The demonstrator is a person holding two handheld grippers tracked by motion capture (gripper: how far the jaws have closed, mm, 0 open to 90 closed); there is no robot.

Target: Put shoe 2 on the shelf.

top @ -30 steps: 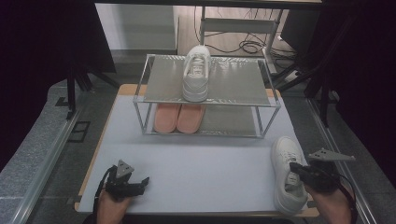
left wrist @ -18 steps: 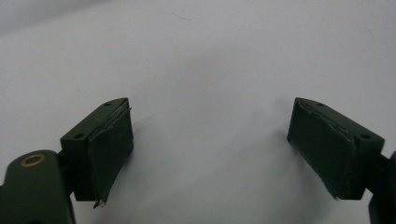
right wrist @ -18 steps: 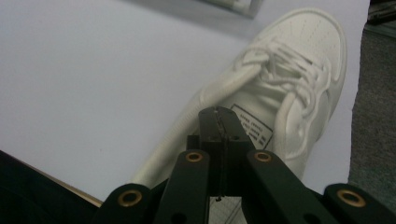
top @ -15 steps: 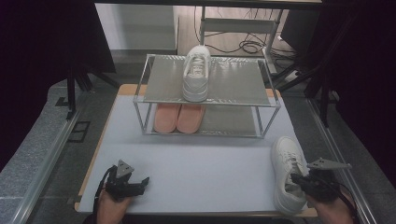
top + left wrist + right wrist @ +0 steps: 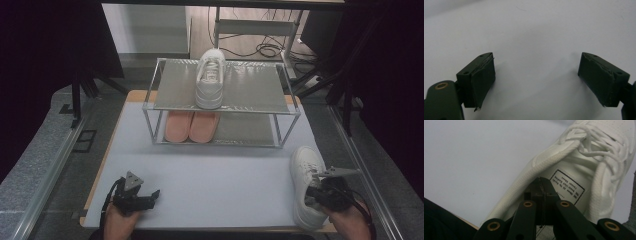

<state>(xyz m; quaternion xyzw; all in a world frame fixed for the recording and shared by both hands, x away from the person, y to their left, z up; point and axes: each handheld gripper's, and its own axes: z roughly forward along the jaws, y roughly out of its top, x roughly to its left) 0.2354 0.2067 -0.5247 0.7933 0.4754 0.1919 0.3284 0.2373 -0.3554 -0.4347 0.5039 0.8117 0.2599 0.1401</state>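
Right claw (image 5: 316,192) sits at the near right corner of the counter (image 5: 220,175), held in the person's right hand (image 5: 350,222). Its two black jaws are pressed together on the side edge of a white shoe (image 5: 306,182), near the back of the shoe's opening. In the right gripper view the claw (image 5: 543,192) pinches that soft edge, with the shoe (image 5: 584,167) spreading out past it. A small label with black print is inside the shoe, just beyond the jaws, and the white laces lie farther up. The shoe lies on the counter with its toe pointing away from the person, toward the rack.

Left claw (image 5: 152,196) is at the near left corner, held low in the left hand (image 5: 120,220) and pointing to the right across the counter. In the left gripper view this claw (image 5: 536,80) has its jaws wide apart, with nothing between them but the bare pale counter (image 5: 534,32).

Farther back, in the middle of the counter, stands a metal rack (image 5: 260,95) with two shelves. A second white shoe (image 5: 210,77) sits on the top shelf, toe pointing away. A pair of pink slippers (image 5: 191,125) lies side by side on the lower shelf, under that shoe. Both are well apart from the two claws.
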